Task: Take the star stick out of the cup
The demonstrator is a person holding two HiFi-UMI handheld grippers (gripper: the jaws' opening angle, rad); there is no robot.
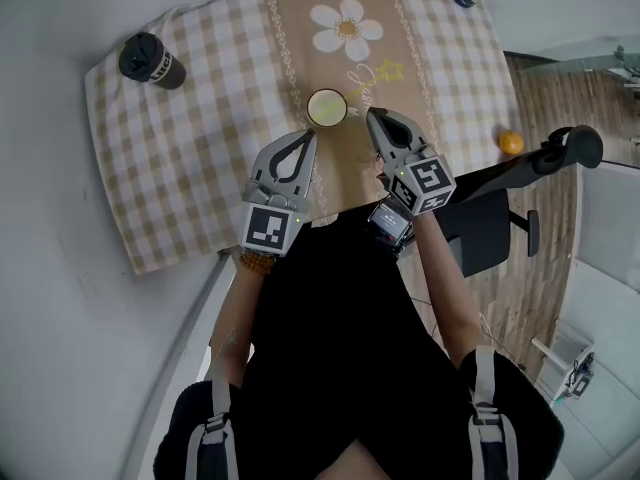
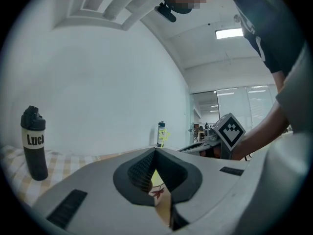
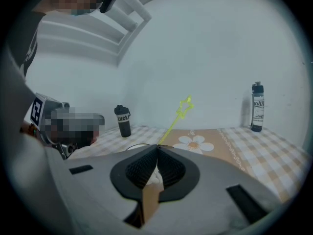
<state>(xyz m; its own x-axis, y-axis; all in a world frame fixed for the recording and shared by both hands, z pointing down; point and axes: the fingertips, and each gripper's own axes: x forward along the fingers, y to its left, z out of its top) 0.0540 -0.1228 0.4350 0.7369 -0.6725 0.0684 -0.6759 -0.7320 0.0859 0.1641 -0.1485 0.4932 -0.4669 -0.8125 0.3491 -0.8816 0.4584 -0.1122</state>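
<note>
Beige-and-white check over the tablecloth (image 1: pixel 190 168), tan down its middle, with a white, yellow-centred daisy (image 1: pixel 346 28). Yellow-green for the star stick (image 3: pixel 185 105). Black for the bottle (image 1: pixel 152 60) at the far left corner.

Office, swivel chair (image 1: pixel 485 233), glass partitions (image 2: pixel 259 102)

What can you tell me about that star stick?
The star stick is a thin yellow-green rod, plastic by the look, topped with an open star outline. It tilts up and to the right from the tips of the right gripper, whose jaws are closed on its lower end. In the head view that held end appears to lie just right of the white cup, outside its rim, with the star over the tablecloth.
</note>
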